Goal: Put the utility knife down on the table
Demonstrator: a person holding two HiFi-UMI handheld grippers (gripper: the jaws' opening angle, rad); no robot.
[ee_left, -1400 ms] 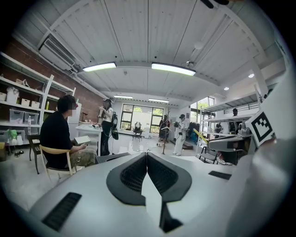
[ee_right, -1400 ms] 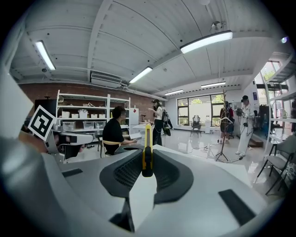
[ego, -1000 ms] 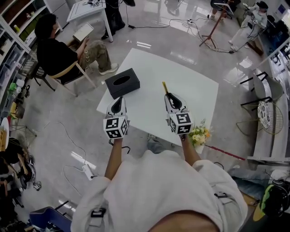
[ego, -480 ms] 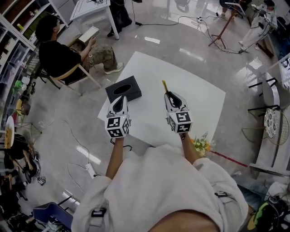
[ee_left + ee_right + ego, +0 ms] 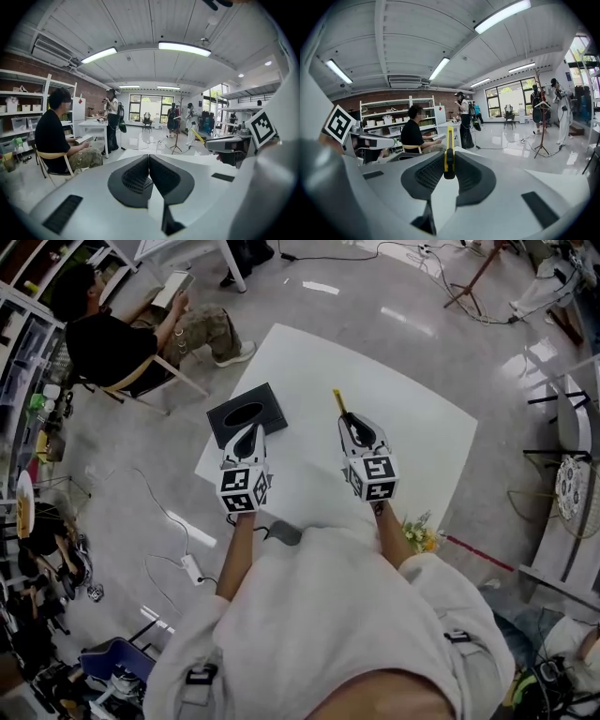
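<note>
Pinches a slim yellow-and-black utility knife [image 5: 449,145] edge-on between the right gripper [image 5: 449,164] jaws, tip jutting forward over the square white table [image 5: 412,427], and holds the left gripper [image 5: 149,161] closed on nothing, black rectangular tissue box [image 5: 246,414] just ahead.

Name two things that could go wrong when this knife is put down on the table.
The right gripper pinches the thin knife by one end, the rest sticking out forward, so it could pivot or slip. It seems to hang above the table; released now, it might bounce.
</note>
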